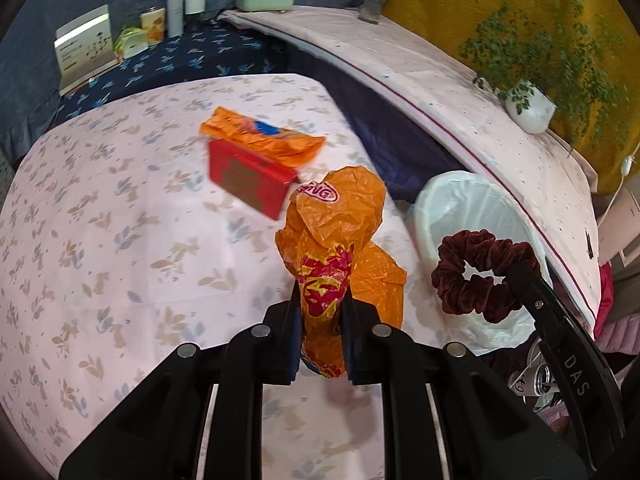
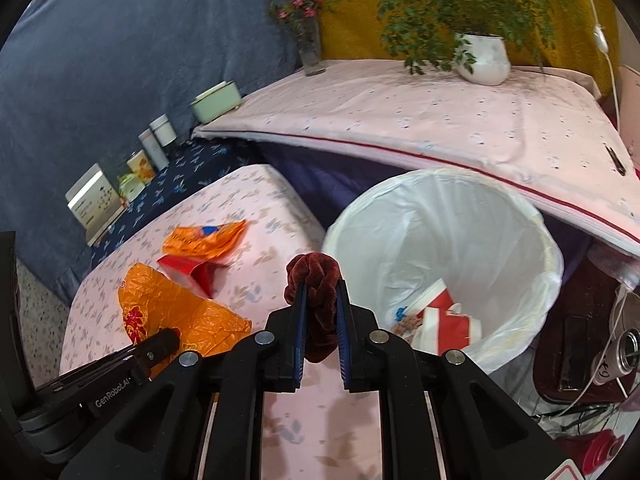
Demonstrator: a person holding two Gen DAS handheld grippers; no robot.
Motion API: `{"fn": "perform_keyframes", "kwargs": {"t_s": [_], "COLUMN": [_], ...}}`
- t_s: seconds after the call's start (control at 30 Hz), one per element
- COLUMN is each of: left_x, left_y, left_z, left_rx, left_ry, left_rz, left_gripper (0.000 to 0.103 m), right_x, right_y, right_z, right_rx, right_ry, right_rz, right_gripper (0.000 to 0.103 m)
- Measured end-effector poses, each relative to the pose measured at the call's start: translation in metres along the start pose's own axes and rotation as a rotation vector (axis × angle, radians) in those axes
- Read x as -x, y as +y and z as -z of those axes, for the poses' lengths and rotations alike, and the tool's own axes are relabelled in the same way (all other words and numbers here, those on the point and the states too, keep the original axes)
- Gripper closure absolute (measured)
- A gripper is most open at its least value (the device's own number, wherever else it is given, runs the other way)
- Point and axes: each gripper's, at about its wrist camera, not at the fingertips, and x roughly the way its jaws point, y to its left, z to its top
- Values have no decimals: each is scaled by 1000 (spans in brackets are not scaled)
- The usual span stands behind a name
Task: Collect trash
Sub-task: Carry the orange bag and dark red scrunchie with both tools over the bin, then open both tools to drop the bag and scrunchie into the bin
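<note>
My left gripper (image 1: 320, 300) is shut on a crumpled orange plastic wrapper (image 1: 340, 236), held above the floral-clothed table (image 1: 120, 240); the wrapper also shows in the right wrist view (image 2: 176, 312). My right gripper (image 2: 322, 286) is shut on a dark red velvet scrunchie (image 2: 314, 276), held just left of the bin; the scrunchie also shows in the left wrist view (image 1: 476, 276). A white-lined trash bin (image 2: 532, 216) stands right of the table and holds red-and-white cartons (image 2: 444, 316). A red box (image 1: 248, 180) and a second orange wrapper (image 1: 264, 136) lie on the table.
A pink-covered shelf (image 2: 400, 108) overhangs the bin, with a white plant pot (image 2: 484, 60) and a glass vase (image 2: 312, 52). Jars and a green box (image 2: 216, 100) line the blue-clothed ledge behind. Cables and a metal can (image 2: 624, 352) lie on the right.
</note>
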Motion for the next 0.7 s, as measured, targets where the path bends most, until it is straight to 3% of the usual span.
{"fn": "perform_keyframes", "kwargs": {"t_s": [0.7], "left_x": [-32], "left_y": [-126], "left_z": [-13], "left_rx": [-211], "left_ry": [22], "left_rz": [68], "left_gripper": [88], "right_x": [17], "right_y": [-112], "right_z": [-20], "right_rx": [-149], "right_ry": [-51], "right_rz": [99], "right_gripper": [90]}}
